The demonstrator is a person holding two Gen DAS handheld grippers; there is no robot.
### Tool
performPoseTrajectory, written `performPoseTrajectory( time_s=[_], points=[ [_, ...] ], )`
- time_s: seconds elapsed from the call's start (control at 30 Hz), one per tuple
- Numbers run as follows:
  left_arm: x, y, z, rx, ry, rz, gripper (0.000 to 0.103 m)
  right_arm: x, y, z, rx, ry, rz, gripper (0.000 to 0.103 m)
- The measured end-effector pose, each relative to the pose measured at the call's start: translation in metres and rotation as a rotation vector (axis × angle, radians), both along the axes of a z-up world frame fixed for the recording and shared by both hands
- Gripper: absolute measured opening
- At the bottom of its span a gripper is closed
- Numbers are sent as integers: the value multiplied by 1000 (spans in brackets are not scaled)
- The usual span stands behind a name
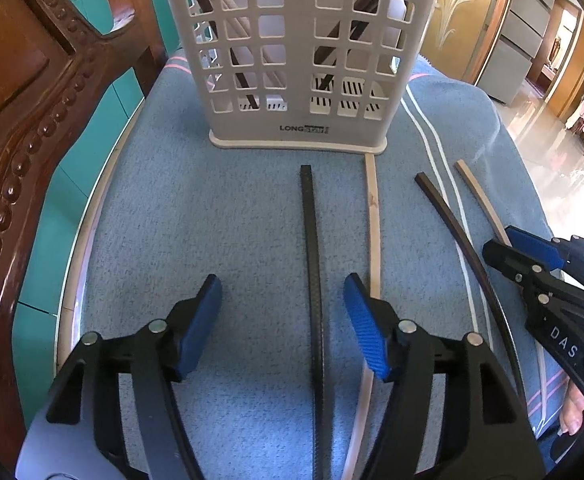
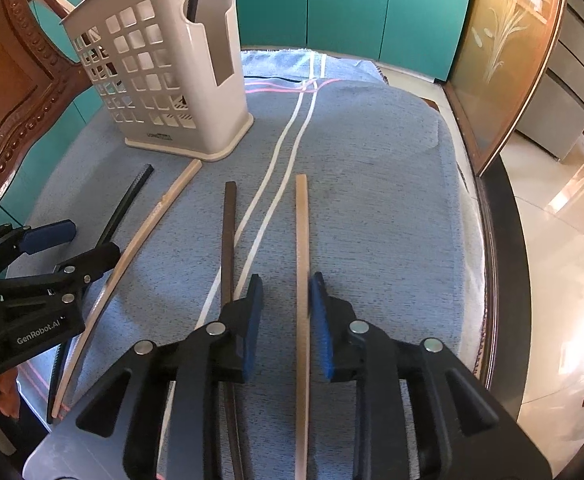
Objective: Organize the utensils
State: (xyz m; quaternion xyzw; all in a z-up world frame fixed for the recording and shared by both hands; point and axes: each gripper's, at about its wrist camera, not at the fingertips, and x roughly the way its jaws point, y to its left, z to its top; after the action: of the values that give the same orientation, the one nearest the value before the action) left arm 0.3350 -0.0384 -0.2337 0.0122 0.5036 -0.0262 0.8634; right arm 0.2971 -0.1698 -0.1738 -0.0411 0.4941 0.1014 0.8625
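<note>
Jaws of both grippers stand spread, the left gripper [image 1: 282, 320] straddling a black chopstick [image 1: 312, 248] and the right gripper [image 2: 284, 320] a tan chopstick [image 2: 302, 264] flat on the worktop [image 2: 372, 184], so each should close squarely mid-shaft before lifting toward the holder [image 2: 164, 80].

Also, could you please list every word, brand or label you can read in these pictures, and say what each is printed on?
"LONG", followed by a darker block too blurred to read: on the base of the white utensil holder.
"DAS": on the right gripper body.
"GenRobot.AI": on the left gripper body.
</note>
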Motion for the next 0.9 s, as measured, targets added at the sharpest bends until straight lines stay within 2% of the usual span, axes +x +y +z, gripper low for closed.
performPoseTrajectory(
  time_s=[0.3,0.43,0.67,0.9],
  points=[
    [0,5,-2,3,-2,4,68,-3,3,0,-28,-14,13,25],
    [0,6,-2,5,-2,5,69,-3,-2,1,-16,-16,-3,25],
    [1,7,-3,8,-2,7,70,-1,-5,0,-56,-27,-23,25],
    [1,7,-3,8,-2,10,72,2,-6,-1,-27,-32,-25,25]
  ],
)
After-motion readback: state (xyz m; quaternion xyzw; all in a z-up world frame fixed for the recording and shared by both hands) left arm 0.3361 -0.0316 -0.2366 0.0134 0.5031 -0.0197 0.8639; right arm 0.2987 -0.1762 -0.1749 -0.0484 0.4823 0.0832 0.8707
